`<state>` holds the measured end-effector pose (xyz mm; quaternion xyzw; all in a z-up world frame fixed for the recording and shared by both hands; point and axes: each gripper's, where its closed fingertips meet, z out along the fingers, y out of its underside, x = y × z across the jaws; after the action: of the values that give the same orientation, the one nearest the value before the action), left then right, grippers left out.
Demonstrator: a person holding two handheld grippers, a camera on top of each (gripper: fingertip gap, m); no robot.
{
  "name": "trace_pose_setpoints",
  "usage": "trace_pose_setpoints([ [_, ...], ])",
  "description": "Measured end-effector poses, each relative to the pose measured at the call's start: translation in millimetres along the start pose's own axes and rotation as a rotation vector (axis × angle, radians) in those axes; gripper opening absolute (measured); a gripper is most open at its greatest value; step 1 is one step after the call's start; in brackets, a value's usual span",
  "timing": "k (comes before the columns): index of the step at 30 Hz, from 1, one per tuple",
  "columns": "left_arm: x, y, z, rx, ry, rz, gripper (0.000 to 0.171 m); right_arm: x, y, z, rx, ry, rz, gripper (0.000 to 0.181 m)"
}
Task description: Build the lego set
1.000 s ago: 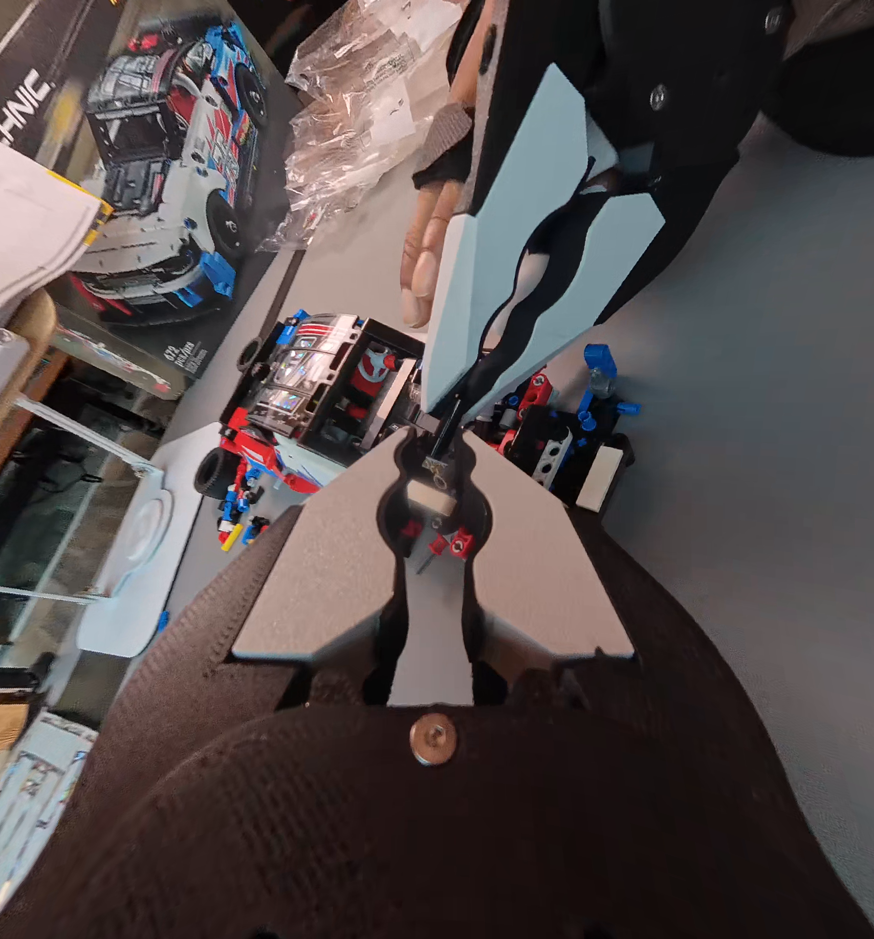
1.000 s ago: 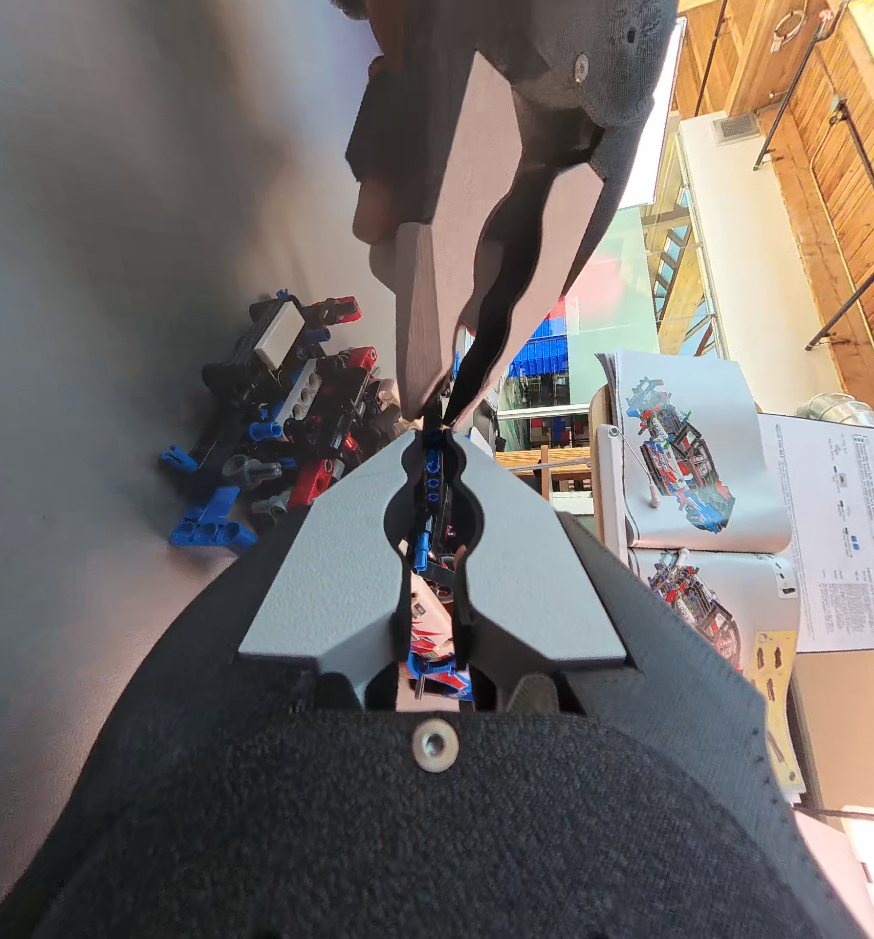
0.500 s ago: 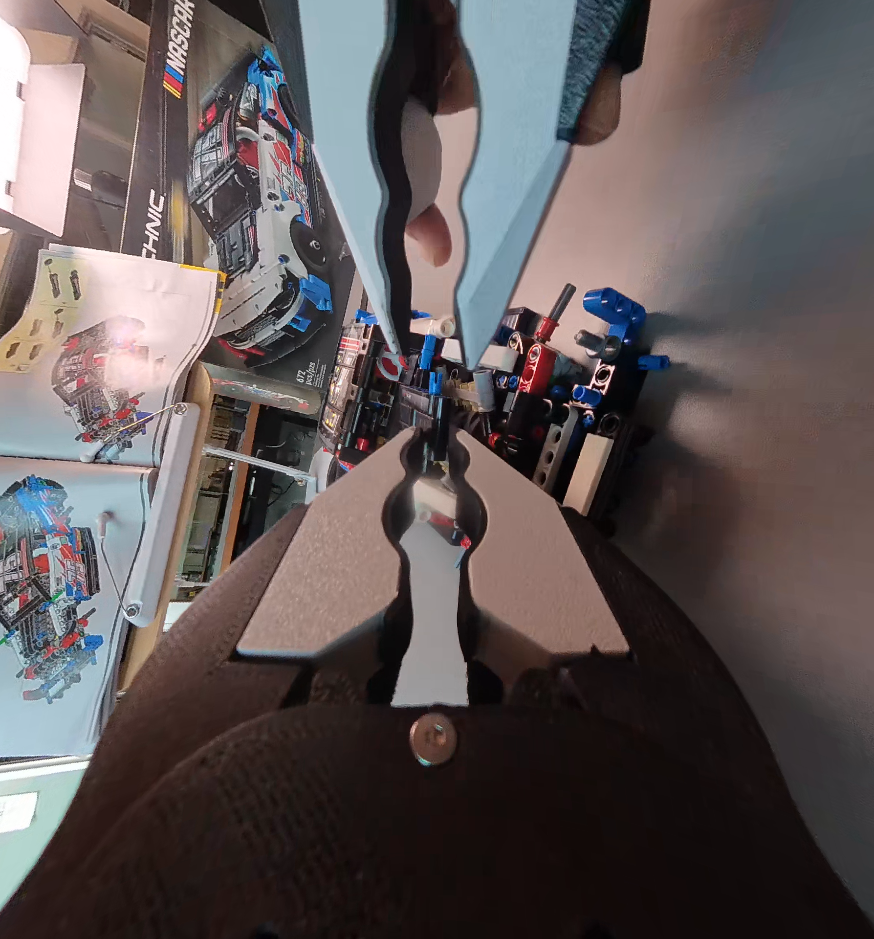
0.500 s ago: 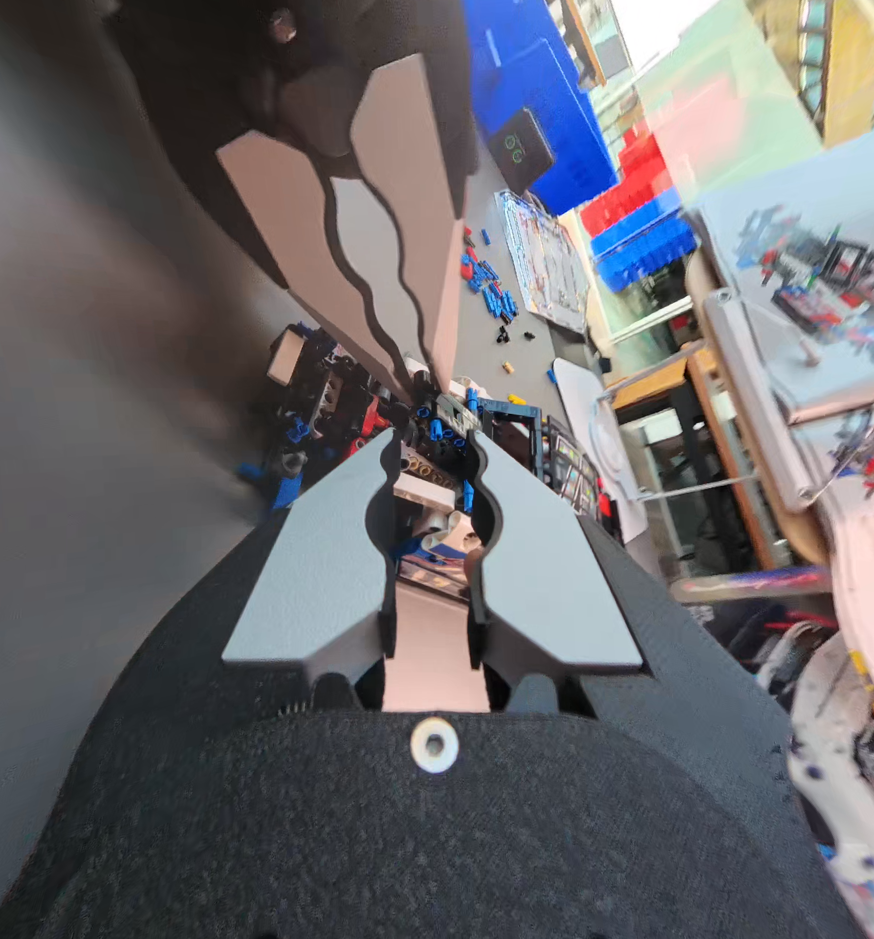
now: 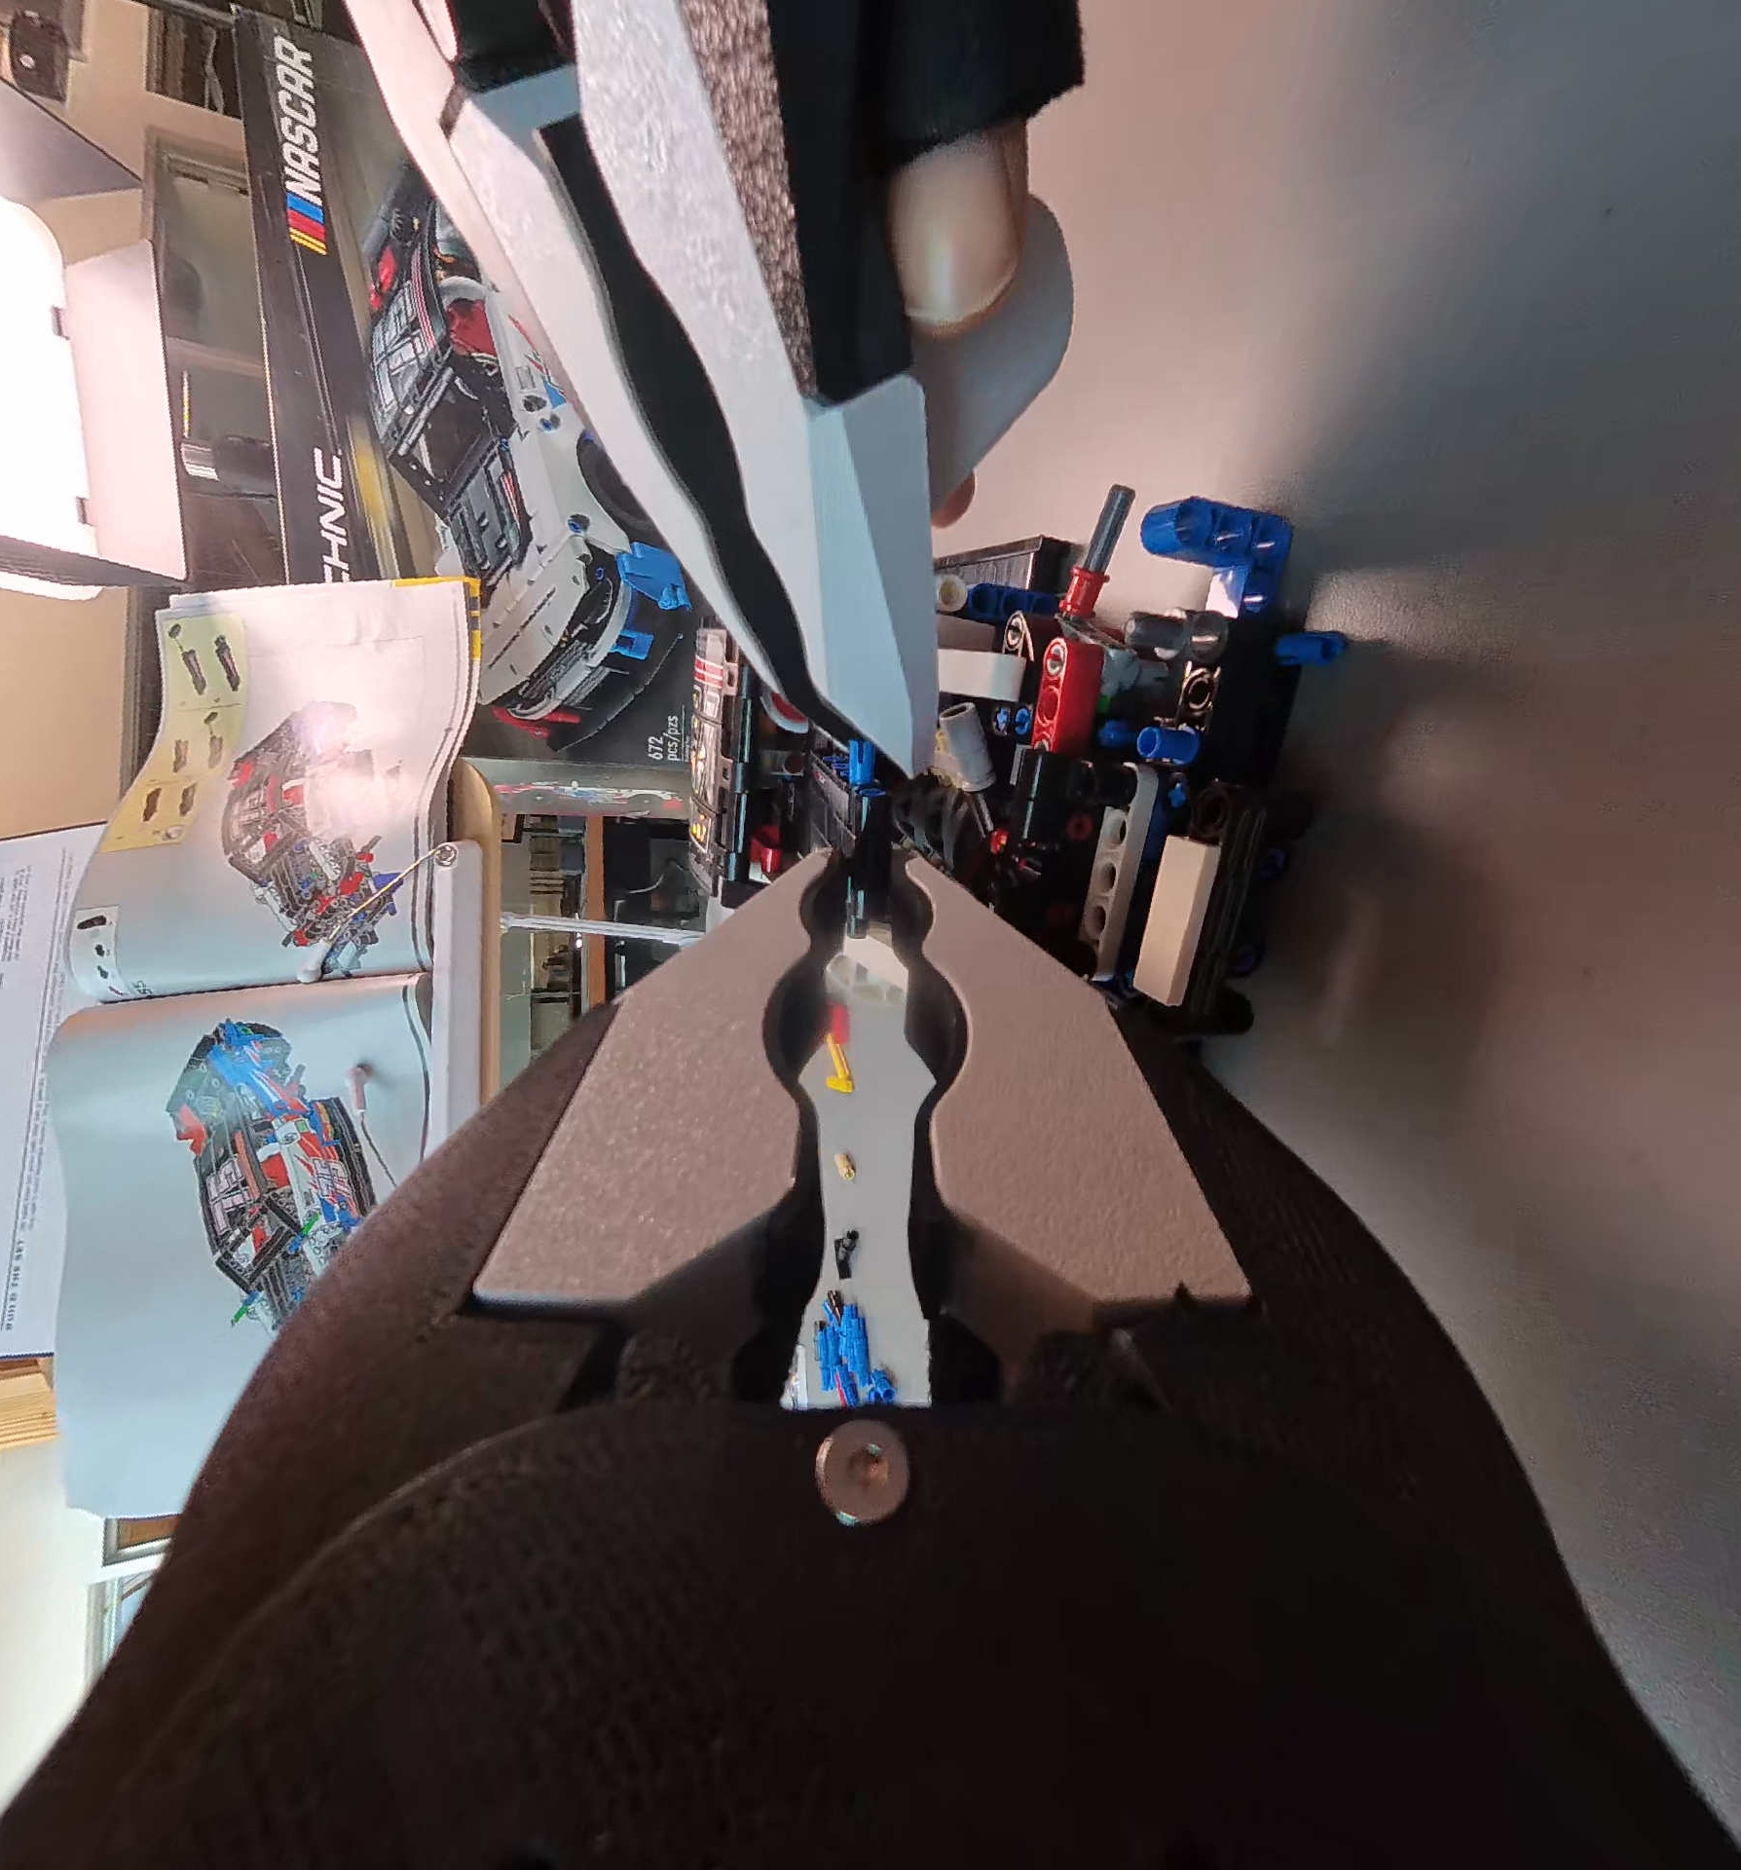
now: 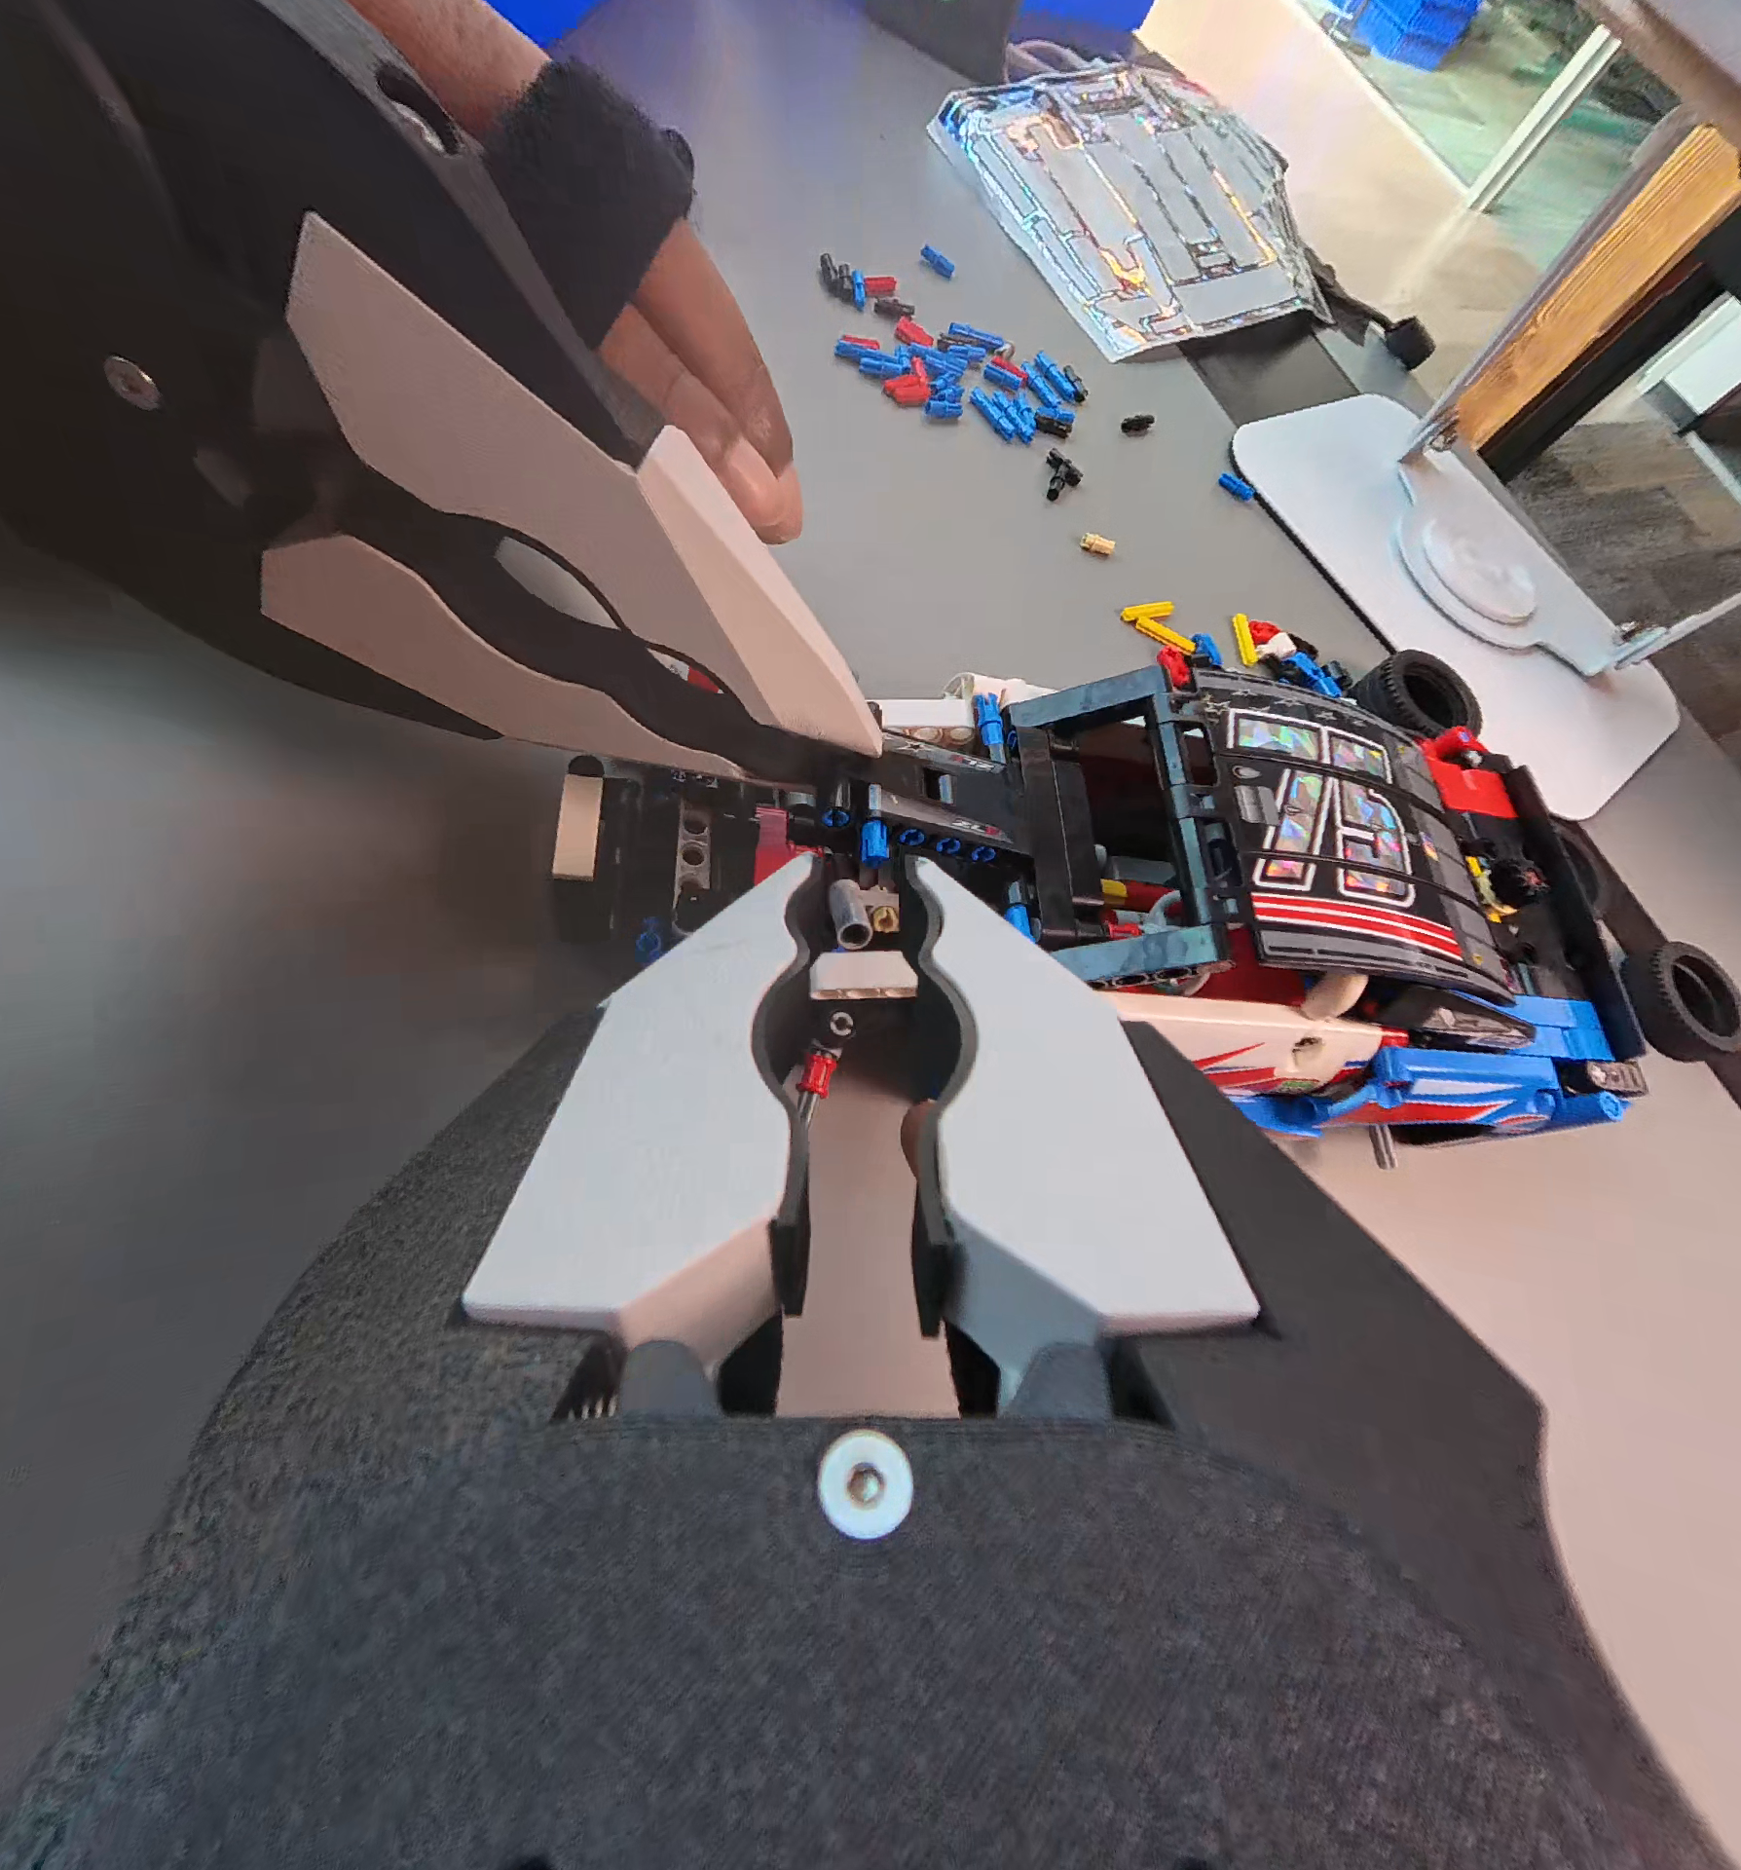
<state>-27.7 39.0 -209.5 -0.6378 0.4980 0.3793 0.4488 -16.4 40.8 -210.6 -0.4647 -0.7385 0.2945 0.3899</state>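
A partly built race car [image 6: 1301, 860] in black, red, white and blue lies on the grey table [image 6: 239, 911]. Its open front frame shows in the left wrist view [image 5: 1099, 769]. My left gripper [image 5: 866, 870] is shut on a thin black beam of that frame; it also shows in the right wrist view [image 6: 846, 749], coming in from the upper left. My right gripper [image 6: 858, 868] sits just below it, narrowly closed around a black part with a blue pin [image 6: 872, 840]. In the left wrist view it [image 5: 897, 759] comes down from above, tip to tip with mine.
Loose blue, red and black pins [image 6: 958, 374] and yellow pieces [image 6: 1150, 617] lie beyond the car. A shiny sheet [image 6: 1129, 202], a white stand base [image 6: 1453, 567] and two loose tyres [image 6: 1686, 997] are near. The open instruction book [image 5: 270, 911] and the set's box [image 5: 442, 405] stand at the left. My left and right fingertips are right by each other.
Both grippers have swung around the car's front end. The right jaws let go of the earlier blue-and-black piece, opened wider, then narrowed onto the frame. The left grip stayed shut.
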Motion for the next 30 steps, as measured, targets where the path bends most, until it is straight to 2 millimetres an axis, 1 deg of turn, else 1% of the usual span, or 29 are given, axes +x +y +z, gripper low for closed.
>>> trace_pose_setpoints([
  [5,0,-1,1,-0.005,0.001,0.026,0.006,2,-2,4,0.016,-0.01,0.033,0.003],
  [7,0,-1,1,-0.004,0.005,0.027,0.006,3,-1,4,0.01,-0.017,0.039,0.002],
  [10,1,0,1,0.008,0.036,-0.039,0.008,2,0,5,0.012,-0.031,0.054,0.002],
  [11,1,0,0,0.022,0.066,-0.108,0.01,2,1,6,0.014,-0.039,0.07,0.002],
  [12,2,1,-2,0.04,0.113,-0.203,0.017,2,2,6,0.014,-0.044,0.084,0.002],
  [14,-1,0,-9,0.094,0.231,-0.459,0.027,2,3,6,0.011,-0.037,0.078,0.002],
  [15,-6,0,-14,0.129,0.289,-0.611,0.029,2,3,6,0.014,-0.03,0.068,0.002],
  [16,-11,3,-17,0.154,0.338,-0.761,0.03,2,3,6,0.012,-0.023,0.057,0.002],
  [17,-16,12,-18,0.154,0.374,-0.898,0.032,2,3,7,0.008,-0.018,0.049,0.002],
  [19,-17,29,-14,0.141,0.449,-1.089,0.042,2,4,7,0.003,-0.015,0.048,0.002],
  [21,-13,36,-8,0.161,0.502,-1.182,0.042,2,4,8,0.003,-0.014,0.051,0.002],
  [24,4,31,2,0.155,0.626,-1.225,0.04,2,5,8,0.002,-0.016,0.06,0.001],
  [26,13,24,4,0.154,0.704,-1.243,0.032,3,5,8,0.004,-0.018,0.067,0.001],
  [30,18,18,6,0.142,0.685,-1.211,0.019,4,9,4,-0.008,-0.016,0.063,0.001],
])
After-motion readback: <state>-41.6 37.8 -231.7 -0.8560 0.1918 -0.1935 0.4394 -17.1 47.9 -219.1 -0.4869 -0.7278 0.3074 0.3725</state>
